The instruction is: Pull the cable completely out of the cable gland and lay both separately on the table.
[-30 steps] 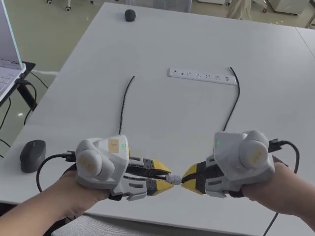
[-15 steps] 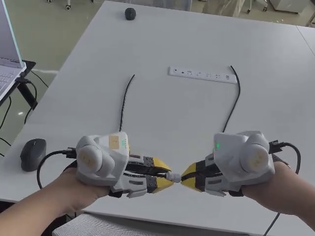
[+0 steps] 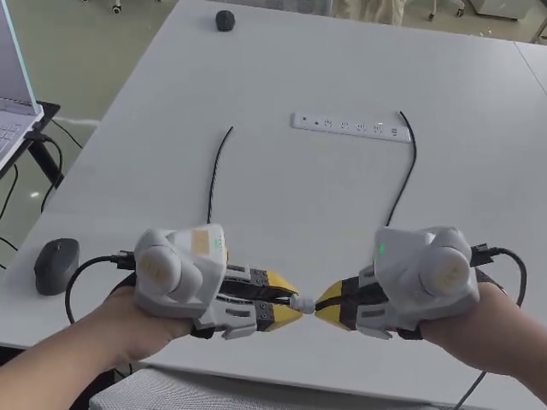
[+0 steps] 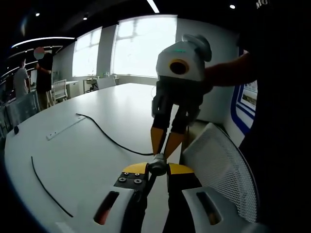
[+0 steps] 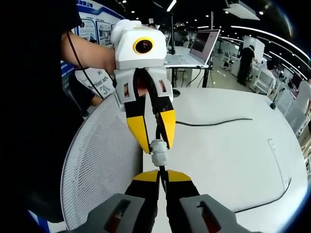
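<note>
Down at the near edge of the table, the left gripper has its yellow-tipped jaws clamped on the small pale cable gland. In its own view the gland sits right between the two tips of the left gripper. Facing it tip to tip, the right gripper has its jaws pressed together on the thin black cable, just beside the gland. The right gripper view shows this gripper pinching the cable directly under the gland, while the left gripper comes in from above. The cable is threaded through the gland, and both are held in the air above the table edge, over a mesh chair back.

Farther out on the tabletop, a loose black lead lies near the left side. A white power strip rests beyond the middle, its dark cord trailing toward the person. A grey mouse sits at the left edge and a small dark object at the far end. A laptop stands off to the left.
</note>
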Demonstrator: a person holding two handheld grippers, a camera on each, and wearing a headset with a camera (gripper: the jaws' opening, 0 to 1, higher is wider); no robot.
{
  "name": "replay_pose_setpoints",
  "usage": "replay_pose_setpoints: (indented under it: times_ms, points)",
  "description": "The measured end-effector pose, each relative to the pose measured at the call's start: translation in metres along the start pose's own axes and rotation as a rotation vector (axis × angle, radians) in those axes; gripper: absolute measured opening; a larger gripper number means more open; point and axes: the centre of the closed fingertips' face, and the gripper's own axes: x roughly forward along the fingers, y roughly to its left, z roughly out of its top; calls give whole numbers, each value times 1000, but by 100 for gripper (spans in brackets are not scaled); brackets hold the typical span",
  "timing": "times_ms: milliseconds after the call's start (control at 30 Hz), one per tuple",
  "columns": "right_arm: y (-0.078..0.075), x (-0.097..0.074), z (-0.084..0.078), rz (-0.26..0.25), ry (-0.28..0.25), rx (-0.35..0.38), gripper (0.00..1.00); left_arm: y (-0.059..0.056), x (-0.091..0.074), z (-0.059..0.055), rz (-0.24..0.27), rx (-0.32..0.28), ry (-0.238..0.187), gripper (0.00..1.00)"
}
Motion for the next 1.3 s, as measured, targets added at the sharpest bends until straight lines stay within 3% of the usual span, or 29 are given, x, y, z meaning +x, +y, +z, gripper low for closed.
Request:
replay_pose_setpoints:
  times_ms: [600,867,1000,1133,1300]
  points:
    - [-12,-6,-7,-49,-36,92,0,8,1,2,11,-16,0,14]
    - [-21,-15,-17,-102,-46,143,0,11,-1,7,19,-22,-14,14]
    - [-26,-17,-26,-129,-60,203,0,10,-2,8,17,-32,-19,14]
    - [-31,-20,-41,-186,-33,259,0,8,-2,9,11,-37,-25,15]
    - [-33,-21,-47,-201,-48,317,0,3,0,7,3,-33,-18,15]
